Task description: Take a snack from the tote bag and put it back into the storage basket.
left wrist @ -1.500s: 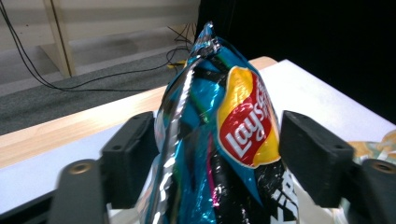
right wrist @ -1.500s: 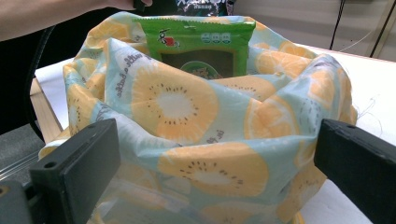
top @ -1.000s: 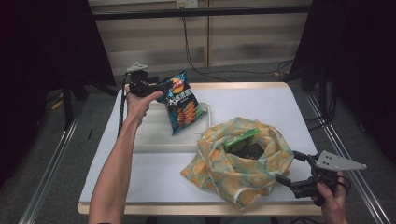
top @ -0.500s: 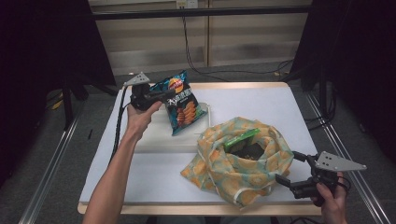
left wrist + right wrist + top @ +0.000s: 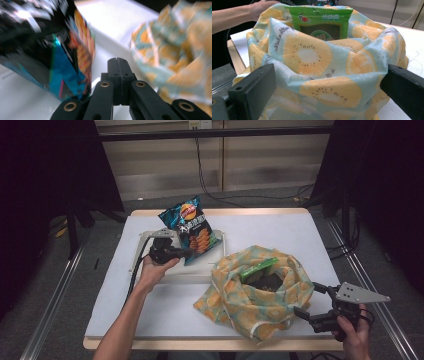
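Blue and black foil, printed with orange crisps, makes the chip bag (image 5: 192, 230). It stands almost upright in the shallow white tray (image 5: 175, 277) at the left side of the table (image 5: 280, 230), and it leans a little to the back. The left gripper (image 5: 187, 253) lies just beside the lower edge of this bag, low over the tray. In the left gripper view its jaws are clenched fully against each other, and as far as I can see nothing is between them; the foil stands next to them, on the left. I judge that the bag is standing here so that it can be picked up and carried to the right. If the jaws have caught only a thin corner of foil, the blurred picture does not let me tell it.

To the right of the tray sits the cloth bag (image 5: 235, 305), pale blue with big orange fruit slices. Its mouth is folded wide open and faces upward, I think in order to receive things from above. Inside it a green packet (image 5: 257, 269) stands on its edge, and a dark item (image 5: 267, 282) lies beside it, too small to name.

At the far right, the right gripper (image 5: 312, 300) is released. Its jaws stand far apart, with the near wall of the cloth bag between them. Probably it waits there to steady the bag and keep the mouth open; whether the pads touch the cloth I cannot tell.
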Demonstrator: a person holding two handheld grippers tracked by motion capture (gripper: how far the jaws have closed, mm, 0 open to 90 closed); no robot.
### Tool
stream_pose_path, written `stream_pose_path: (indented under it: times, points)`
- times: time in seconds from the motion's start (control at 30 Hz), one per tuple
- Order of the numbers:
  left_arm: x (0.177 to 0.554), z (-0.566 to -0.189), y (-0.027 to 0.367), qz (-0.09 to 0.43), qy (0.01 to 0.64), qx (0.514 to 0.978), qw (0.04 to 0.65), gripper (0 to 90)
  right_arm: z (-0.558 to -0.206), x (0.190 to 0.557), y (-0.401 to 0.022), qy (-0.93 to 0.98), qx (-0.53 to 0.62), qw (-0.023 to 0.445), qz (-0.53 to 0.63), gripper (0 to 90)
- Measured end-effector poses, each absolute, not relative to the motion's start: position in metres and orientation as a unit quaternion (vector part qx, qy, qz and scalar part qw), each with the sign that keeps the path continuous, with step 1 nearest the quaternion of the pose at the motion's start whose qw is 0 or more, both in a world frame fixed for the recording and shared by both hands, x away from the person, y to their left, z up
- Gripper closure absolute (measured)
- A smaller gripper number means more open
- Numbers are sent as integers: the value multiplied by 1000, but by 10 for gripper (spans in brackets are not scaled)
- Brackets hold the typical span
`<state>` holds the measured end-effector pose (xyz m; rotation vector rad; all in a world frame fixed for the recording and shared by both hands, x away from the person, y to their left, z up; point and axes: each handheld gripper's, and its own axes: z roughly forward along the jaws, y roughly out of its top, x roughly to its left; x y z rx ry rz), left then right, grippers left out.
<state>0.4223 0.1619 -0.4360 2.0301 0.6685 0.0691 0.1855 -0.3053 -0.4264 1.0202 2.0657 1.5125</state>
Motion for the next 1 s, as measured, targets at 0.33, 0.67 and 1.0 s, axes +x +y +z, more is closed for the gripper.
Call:
stream_pose_path:
  times: [0.33,0.67,1.0]
  points:
    - [441,-458,163,10,300,848,438,900,-426,188,-302,737,361,190,539,0]
    - [459,-457,167,19,337,858,386,900,-427,187,-304,740,363,183,536,0]
    - [477,-460,170,16,365,855,368,900,-428,188,-304,742,364,179,534,0]
